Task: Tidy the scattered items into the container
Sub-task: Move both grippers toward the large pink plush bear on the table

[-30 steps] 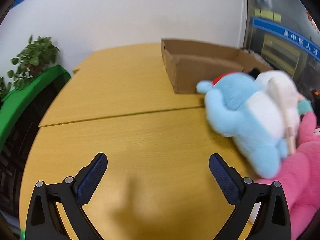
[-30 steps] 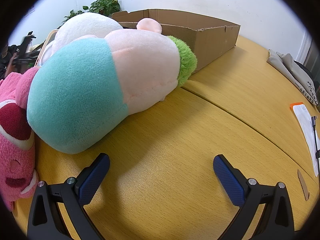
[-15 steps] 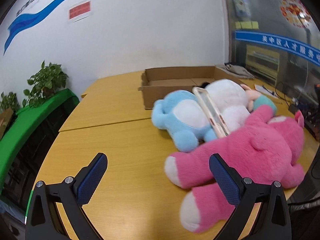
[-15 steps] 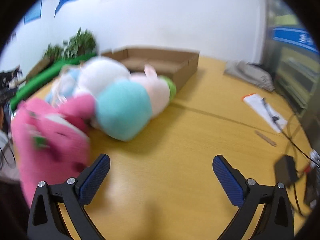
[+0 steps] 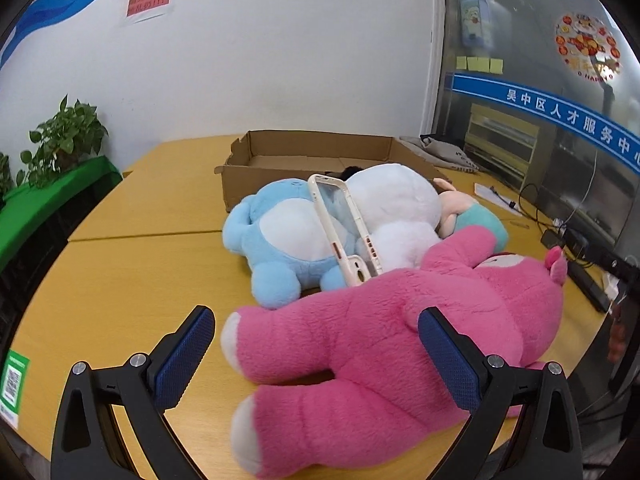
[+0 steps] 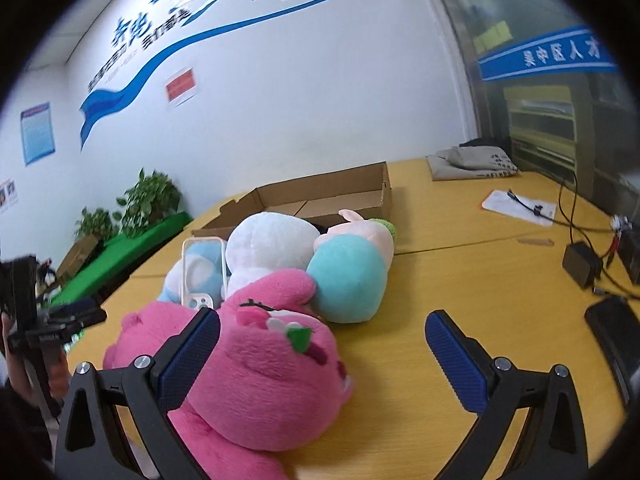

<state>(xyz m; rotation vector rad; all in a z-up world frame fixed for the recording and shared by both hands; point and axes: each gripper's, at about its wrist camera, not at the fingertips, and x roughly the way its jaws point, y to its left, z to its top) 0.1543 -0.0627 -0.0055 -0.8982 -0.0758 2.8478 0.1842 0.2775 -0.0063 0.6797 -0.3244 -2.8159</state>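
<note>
Both pulled back — left gripper [image 5: 316,330], right gripper [image 6: 323,332] gaping, raised.

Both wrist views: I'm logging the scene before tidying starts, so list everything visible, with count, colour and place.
Cardboard box: 1, brown, open, far side of table.
Pink plush: 1, nearest, lying on table.
Blue plush: 1, light blue and white, before the box.
White plush: 1, beside the blue one.
Teal-pink plush: 1, right of pile.
Phone case: 1, cream, leaning on plushes.
Table: 1, yellow wood.
Potted plants: green, left.
Folded cloth: 1, grey, far right.
Left gripper: open.
Right gripper: open.
</note>
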